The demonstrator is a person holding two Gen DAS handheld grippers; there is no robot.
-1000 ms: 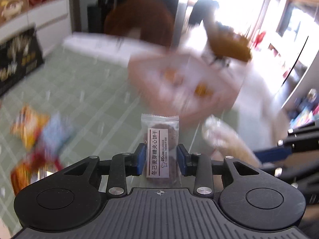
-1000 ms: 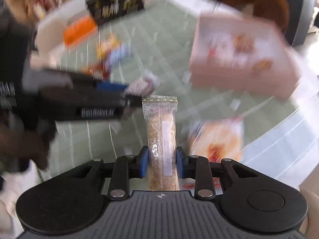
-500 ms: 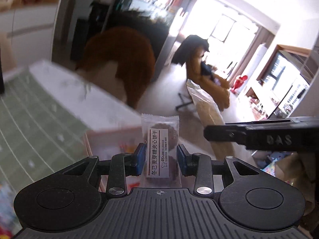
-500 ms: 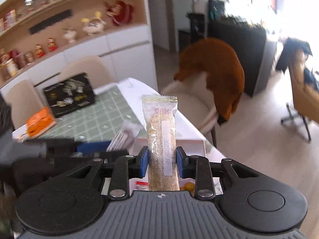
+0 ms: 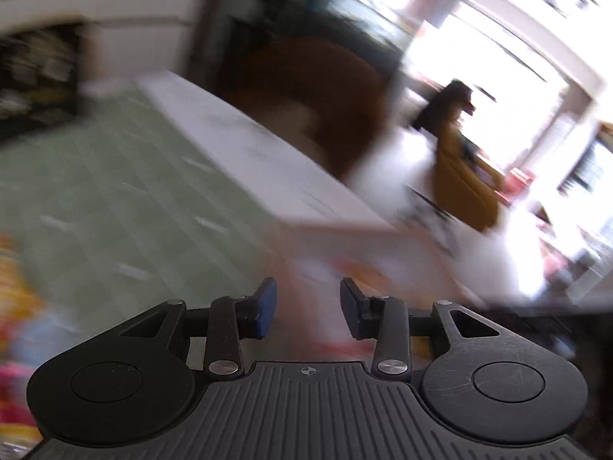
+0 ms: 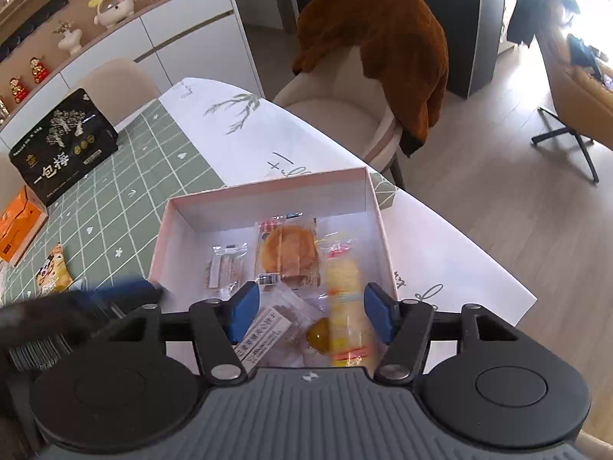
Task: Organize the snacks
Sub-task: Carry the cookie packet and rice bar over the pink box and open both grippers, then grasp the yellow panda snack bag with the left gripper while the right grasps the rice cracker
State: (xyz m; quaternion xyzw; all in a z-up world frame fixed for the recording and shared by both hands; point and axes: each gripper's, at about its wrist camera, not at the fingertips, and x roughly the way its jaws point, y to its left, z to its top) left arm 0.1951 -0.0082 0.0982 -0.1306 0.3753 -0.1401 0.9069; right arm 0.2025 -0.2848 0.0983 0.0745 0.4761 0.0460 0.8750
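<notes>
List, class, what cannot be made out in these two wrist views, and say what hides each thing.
- Left wrist view: motion blur smears the pink box and the snacks at the left edge.
- Right wrist view: the left gripper is blurred and partly covered.
- Right wrist view: the box's near end is hidden behind the right gripper.

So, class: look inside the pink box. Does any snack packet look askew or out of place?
Nothing is spilled or damaged. The packets in the pink box lie jumbled: the labelled biscuit packet sits diagonally, overlapping its neighbours, while the yellow packet looks blurred. One snack remains outside on the green mat.
</notes>
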